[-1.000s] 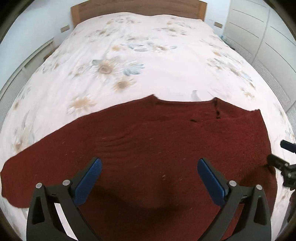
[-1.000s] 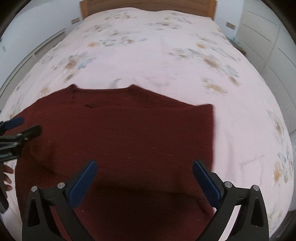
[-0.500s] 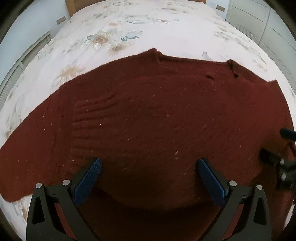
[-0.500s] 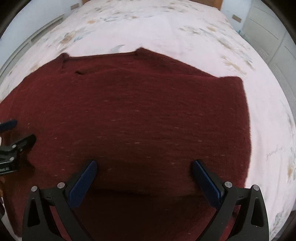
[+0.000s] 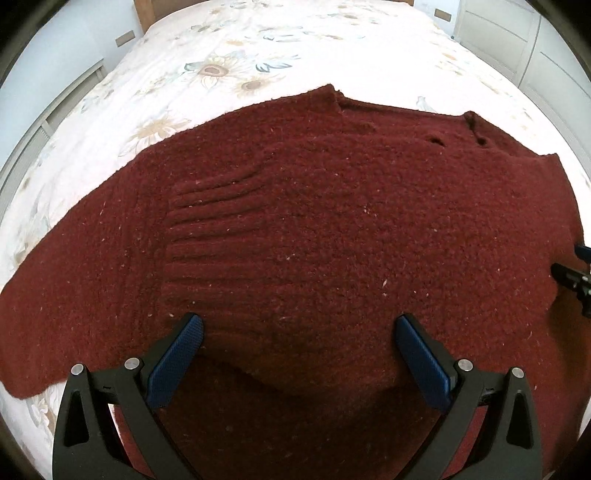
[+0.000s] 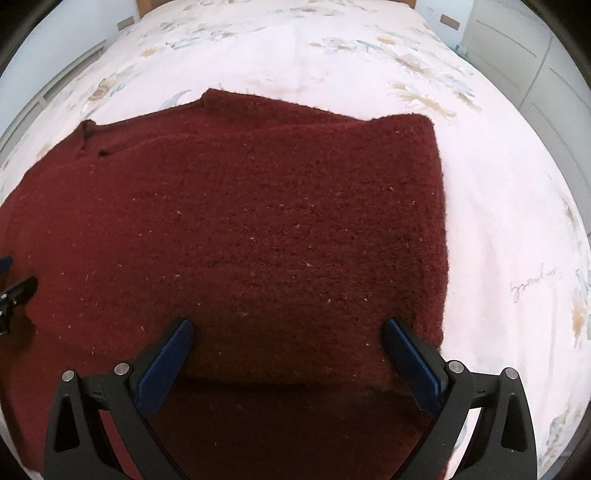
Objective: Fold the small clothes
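A dark red knitted sweater (image 5: 314,229) lies spread on the bed, neck away from me, one sleeve stretched out to the left. Its right side (image 6: 406,206) is folded in with a straight edge. A folded layer ends in an edge just ahead of both grippers. My left gripper (image 5: 299,347) hovers open over the sweater's near part, nothing between its blue pads (image 5: 173,365). My right gripper (image 6: 288,343) is open too, above the sweater's near right part. Each gripper's tip shows at the edge of the other view.
The bed has a white cover with a flower print (image 5: 221,70), and bare cover lies right of the sweater (image 6: 517,221). A wooden headboard (image 5: 147,11) stands at the far end. White cupboard doors (image 6: 535,55) stand to the right.
Both grippers have moved forward and down toward the sweater, which now fills most of each view. Both stayed open. The sweater has not shifted.
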Demonstrator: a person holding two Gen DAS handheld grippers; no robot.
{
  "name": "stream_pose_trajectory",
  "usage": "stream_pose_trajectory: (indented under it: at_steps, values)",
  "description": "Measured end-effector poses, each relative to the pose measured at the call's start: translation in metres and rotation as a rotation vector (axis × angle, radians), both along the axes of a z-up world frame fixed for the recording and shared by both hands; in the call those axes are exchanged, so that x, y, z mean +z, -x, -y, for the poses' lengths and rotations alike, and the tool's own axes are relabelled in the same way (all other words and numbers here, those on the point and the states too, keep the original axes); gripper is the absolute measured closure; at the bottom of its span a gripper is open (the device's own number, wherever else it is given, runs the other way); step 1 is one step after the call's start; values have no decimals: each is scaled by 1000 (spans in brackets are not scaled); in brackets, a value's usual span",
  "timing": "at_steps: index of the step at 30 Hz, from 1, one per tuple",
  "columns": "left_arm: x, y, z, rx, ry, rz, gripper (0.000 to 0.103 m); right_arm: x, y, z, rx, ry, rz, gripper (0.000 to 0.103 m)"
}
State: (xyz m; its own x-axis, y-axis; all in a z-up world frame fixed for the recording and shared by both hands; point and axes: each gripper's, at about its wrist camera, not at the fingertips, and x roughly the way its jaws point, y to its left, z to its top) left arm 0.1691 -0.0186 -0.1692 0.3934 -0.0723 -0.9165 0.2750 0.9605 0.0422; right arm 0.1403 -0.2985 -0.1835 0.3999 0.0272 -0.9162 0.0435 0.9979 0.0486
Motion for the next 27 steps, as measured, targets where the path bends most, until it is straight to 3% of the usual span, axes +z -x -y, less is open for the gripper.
stream_pose_trajectory:
  at_steps: [8, 14, 21, 27]
  values:
    - [-2, -1, 12, 13, -13, 0, 1, -3, 15, -3, -10, 5, 58, 0]
    - [-2, -2, 12, 13, -4, 20, 1, -1, 9, -7, -19, 13, 0, 0]
    - [12, 11, -3, 29, 86, 56, 1, 28, -2, -11, -19, -1, -17, 1]
    - [55, 22, -39, 127, 174, 110, 1, 65, 20, -27, 19, 32, 46, 1]
